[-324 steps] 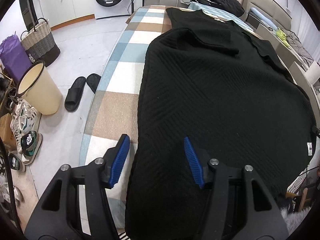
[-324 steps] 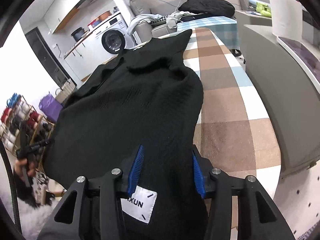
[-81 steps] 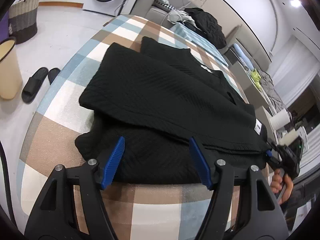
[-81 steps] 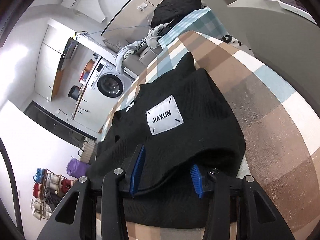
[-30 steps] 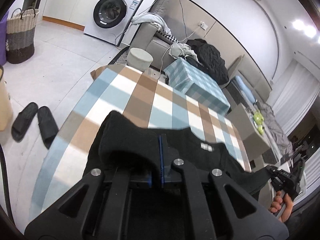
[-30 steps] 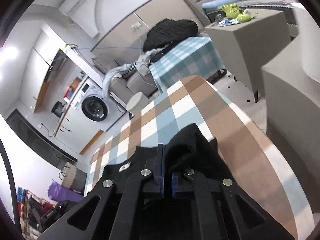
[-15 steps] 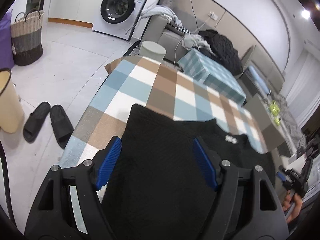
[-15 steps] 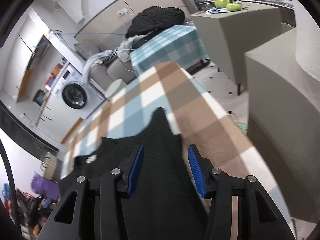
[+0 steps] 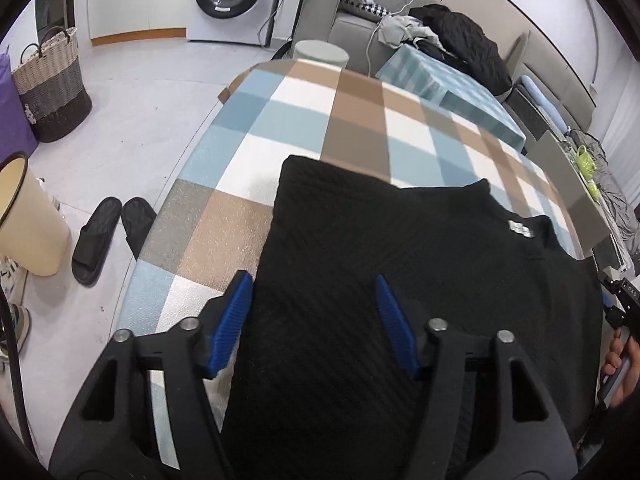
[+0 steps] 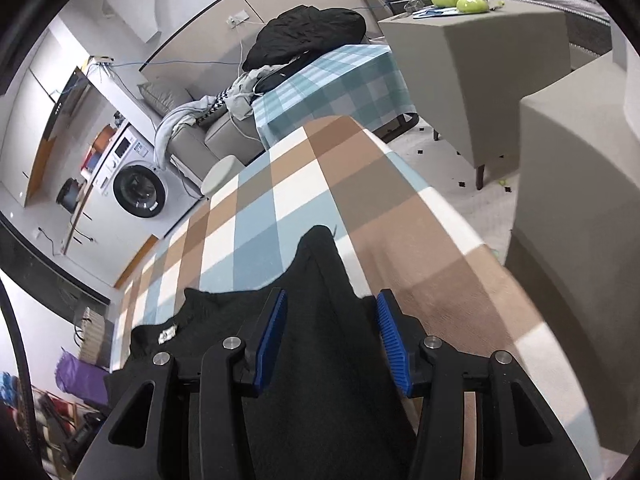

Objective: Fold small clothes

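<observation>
Both grippers, the left gripper [image 9: 314, 322] and right gripper [image 10: 330, 340], now gape empty after letting go, so the black garment [image 9: 400, 272] lies folded (probably another fold remains) on the checked table [image 9: 304, 116].

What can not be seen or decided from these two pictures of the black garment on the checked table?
- Near edge of the black knitted garment: hidden in both wrist views under the open left tongs and right tongs.
- Small white label: too small to read in either view.
- Number of folded layers: the even black surface shows no edges.
- Checked tablecloth under the garment: covered.
- Hand at the right edge of the left view: cut off.
</observation>
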